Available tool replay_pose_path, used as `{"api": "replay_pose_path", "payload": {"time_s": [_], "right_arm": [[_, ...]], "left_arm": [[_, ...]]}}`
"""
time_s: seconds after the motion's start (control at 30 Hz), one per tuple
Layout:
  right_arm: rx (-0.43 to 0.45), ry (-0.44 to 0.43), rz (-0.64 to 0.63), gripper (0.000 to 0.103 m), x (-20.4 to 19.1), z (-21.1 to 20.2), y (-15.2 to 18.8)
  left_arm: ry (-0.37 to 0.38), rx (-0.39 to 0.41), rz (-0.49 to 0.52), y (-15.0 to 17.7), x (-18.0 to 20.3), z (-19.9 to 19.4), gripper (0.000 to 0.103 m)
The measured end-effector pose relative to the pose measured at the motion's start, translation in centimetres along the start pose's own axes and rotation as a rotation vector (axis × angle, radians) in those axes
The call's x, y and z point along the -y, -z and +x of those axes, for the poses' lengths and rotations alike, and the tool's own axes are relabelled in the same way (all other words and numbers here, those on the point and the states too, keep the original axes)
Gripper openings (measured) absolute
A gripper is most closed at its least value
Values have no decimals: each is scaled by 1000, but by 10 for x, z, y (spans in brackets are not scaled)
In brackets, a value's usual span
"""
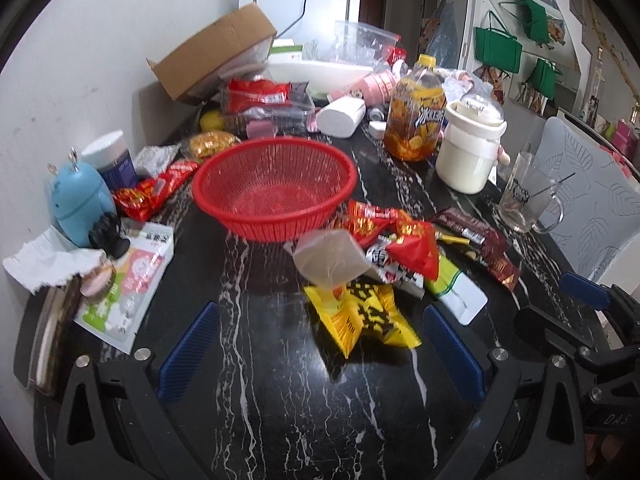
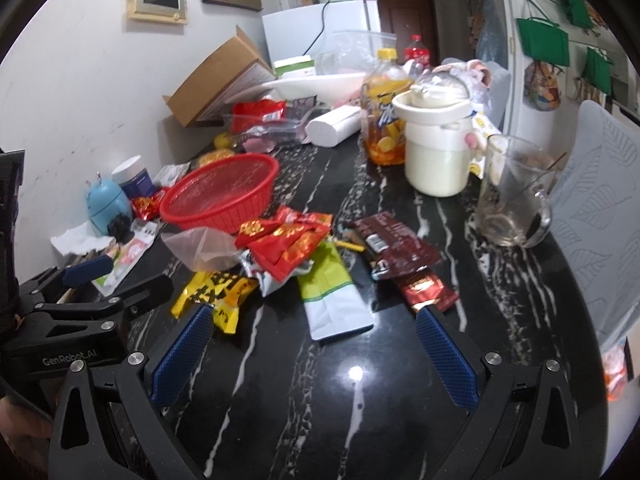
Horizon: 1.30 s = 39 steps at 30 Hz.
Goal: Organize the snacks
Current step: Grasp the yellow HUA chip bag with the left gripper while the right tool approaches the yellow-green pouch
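Both grippers hover over the snack pile, fingers spread wide and holding nothing, the red basket (image 1: 274, 188) empty.

The snacks lie heaped on the black marble table (image 1: 280, 380) just in front of the basket — a yellow packet (image 1: 360, 320) nearest the left gripper (image 1: 320, 354), red foil packets (image 2: 286, 246) in the middle, a green-and-white pouch (image 2: 332, 296) ahead of the right gripper (image 2: 312, 354), and brown bars (image 2: 394, 246) off to the right. All look light, soft and crinkly, with slick film that could slide out of a shallow pinch — better to close on a flat sealed edge or across the narrow body. The clear bag (image 1: 330, 260) atop the pile looks flimsiest. A glass mug (image 2: 514, 200) near the bars is the fragile neighbour.
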State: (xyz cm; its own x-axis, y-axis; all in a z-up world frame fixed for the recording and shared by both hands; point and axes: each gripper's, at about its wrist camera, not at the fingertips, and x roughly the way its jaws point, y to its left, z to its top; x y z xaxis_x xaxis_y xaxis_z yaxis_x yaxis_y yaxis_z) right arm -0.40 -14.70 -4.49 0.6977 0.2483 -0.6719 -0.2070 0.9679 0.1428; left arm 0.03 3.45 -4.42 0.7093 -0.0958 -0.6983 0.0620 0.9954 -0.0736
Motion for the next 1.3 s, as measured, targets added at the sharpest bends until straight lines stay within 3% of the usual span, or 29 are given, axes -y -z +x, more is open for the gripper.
{"api": "replay_pose_path", "payload": {"time_s": [0.27, 0.8, 0.93, 1.07, 1.3], "right_arm": [[-46, -5, -9, 103, 0, 18, 7], [-109, 28, 17, 103, 25, 45, 8], [-125, 30, 13, 103, 27, 52, 7], [-143, 37, -3, 103, 28, 59, 5], [-204, 39, -33, 103, 31, 80, 2]], "left_arm": [[59, -60, -32, 5, 0, 21, 103], [16, -143, 11, 5, 16, 67, 103], [45, -159, 10, 5, 16, 75, 101], [83, -179, 1, 7, 15, 81, 91], [43, -151, 50, 8, 15, 78, 60]]}}
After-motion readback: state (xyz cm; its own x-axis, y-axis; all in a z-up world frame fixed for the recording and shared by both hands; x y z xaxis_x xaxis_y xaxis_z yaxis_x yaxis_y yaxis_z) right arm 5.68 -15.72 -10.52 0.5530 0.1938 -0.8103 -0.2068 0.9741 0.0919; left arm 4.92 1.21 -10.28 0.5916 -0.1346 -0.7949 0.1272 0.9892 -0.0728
